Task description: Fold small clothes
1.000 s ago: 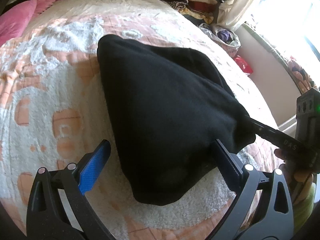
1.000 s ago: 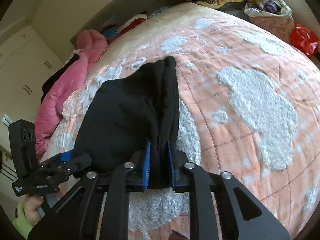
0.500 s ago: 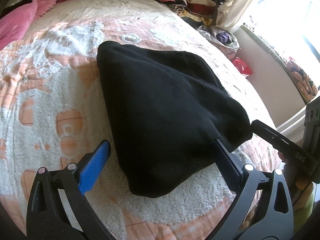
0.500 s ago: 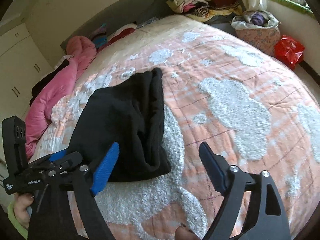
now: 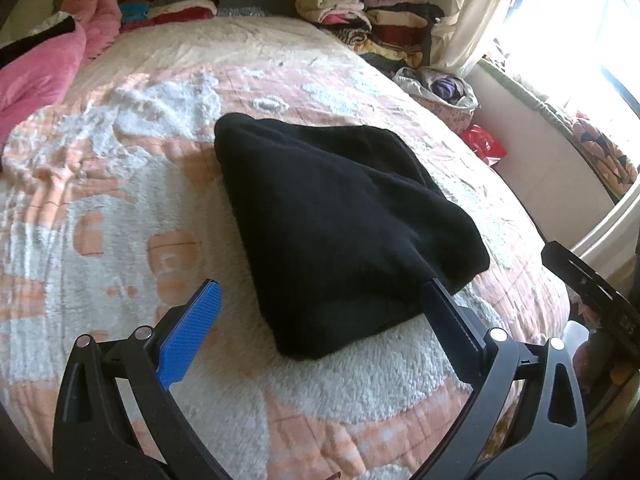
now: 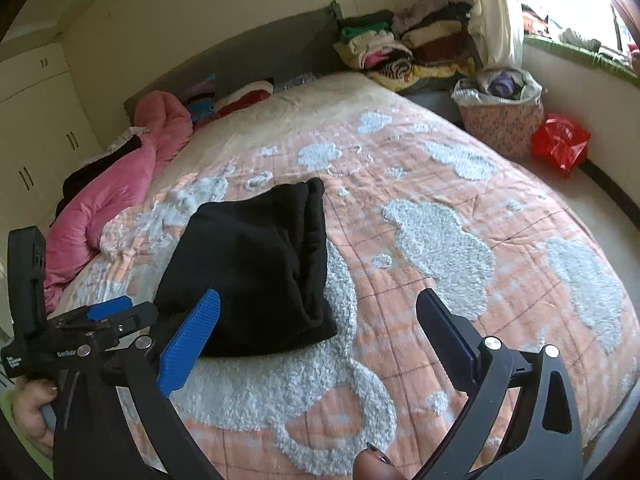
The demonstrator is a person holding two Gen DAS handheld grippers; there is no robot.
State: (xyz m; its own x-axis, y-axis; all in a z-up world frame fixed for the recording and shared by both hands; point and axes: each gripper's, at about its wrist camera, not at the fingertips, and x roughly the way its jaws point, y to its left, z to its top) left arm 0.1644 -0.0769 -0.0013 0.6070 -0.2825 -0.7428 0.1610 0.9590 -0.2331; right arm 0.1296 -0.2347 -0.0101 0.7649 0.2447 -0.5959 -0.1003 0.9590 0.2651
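Now the folded black fleece garment (image 5: 336,232) lies flat on the peach-and-white tufted bedspread (image 5: 132,208), free of both tools. From the left wrist view, the left gripper (image 5: 320,300) has its jaws spread wide, and the garment's near rounded corner sits between and just beyond them: the blue-ribbed pad (image 5: 190,334) stands clear to one side with bare bedspread between it and the cloth, while the dark finger (image 5: 448,320) on the other side overlaps the garment's edge in the picture, though whether it touches cannot be told. From the right wrist view, the right gripper (image 6: 318,312) has jaws that have just been opening and now stand fully apart with nothing pinched between them; the black garment (image 6: 256,276) lies ahead and toward the blue-pad side, its near corner passing behind that blue pad (image 6: 188,344), and the gap between the jaws shows mostly bedspread. The left gripper (image 6: 100,320) also shows at that view's edge, just beside the garment's near corner, held by a hand (image 6: 34,412).
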